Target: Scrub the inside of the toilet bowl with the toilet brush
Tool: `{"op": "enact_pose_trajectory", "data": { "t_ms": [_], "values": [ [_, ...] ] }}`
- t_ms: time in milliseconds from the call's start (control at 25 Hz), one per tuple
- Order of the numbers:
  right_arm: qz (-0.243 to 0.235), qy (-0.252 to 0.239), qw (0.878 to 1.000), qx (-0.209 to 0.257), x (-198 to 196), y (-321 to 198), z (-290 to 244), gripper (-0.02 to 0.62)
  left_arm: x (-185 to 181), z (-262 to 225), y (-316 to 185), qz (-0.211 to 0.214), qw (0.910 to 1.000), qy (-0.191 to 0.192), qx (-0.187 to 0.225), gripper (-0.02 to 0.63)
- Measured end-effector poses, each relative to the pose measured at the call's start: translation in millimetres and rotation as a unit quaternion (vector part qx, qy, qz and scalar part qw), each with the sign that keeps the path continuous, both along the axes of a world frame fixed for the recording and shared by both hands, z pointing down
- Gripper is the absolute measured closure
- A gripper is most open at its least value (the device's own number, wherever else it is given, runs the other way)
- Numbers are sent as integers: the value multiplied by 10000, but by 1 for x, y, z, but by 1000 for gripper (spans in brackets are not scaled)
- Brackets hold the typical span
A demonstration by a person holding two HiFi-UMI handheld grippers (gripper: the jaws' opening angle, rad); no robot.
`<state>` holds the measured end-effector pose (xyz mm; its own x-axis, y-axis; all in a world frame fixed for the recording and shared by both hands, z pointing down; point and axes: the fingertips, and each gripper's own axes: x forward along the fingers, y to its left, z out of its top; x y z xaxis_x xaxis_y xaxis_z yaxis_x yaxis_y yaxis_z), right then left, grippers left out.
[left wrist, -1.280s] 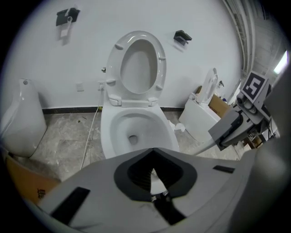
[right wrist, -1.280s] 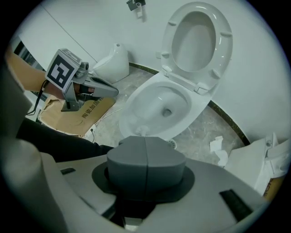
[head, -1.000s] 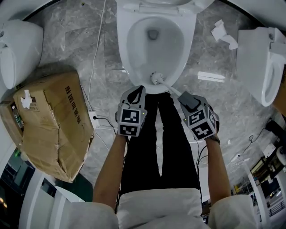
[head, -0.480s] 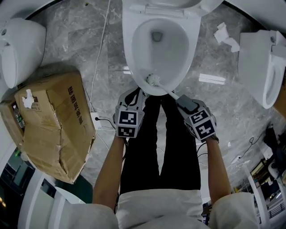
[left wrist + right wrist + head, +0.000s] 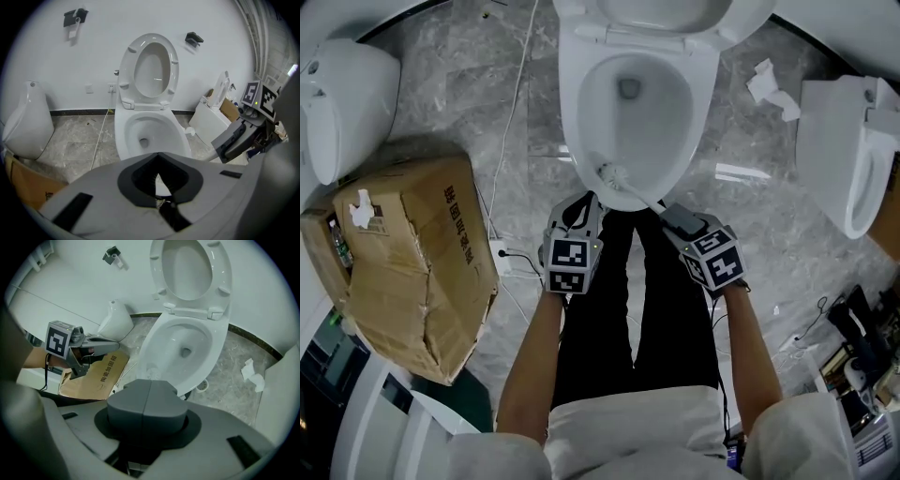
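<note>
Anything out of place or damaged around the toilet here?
Yes. A dented, creased brown cardboard box sits on the grey marble floor left of the white toilet, and crumpled white tissue paper lies loose on the floor to its right.

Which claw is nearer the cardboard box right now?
Left. In the head view the left claw hangs to the right of the cardboard box; the right claw sits farther right, past the person's legs.

Grey marble floor [image 5: 459,103], toilet [image 5: 570,103], dented cardboard box [image 5: 412,262] at left, crumpled paper [image 5: 769,82] at right, white cable [image 5: 510,94]
</note>
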<state>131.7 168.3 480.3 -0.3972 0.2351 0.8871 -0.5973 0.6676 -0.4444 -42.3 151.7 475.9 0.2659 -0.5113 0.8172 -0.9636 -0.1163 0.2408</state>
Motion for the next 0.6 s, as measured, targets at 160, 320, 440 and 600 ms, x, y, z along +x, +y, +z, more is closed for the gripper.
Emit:
{"op": "enact_pose_trajectory", "data": {
  "t_ms": [160,320,440,600],
  "values": [
    [350,-66,9992,-156,-7,-4,3,414,-3,-4,-6,-19,10000,-11,56,577],
    [672,-170,9973,-249,-14,-3,7,414,-12,4,-7,-22,9999,-100,10,577],
    [915,-248,9949,-349,-16,-5,9,414,-16,7,-11,23,9999,-165,-25,577],
    [1234,-343,9906,-486,-20,-9,11,414,-18,8,-18,-14,9999,-167,12,577]
  ]
}}
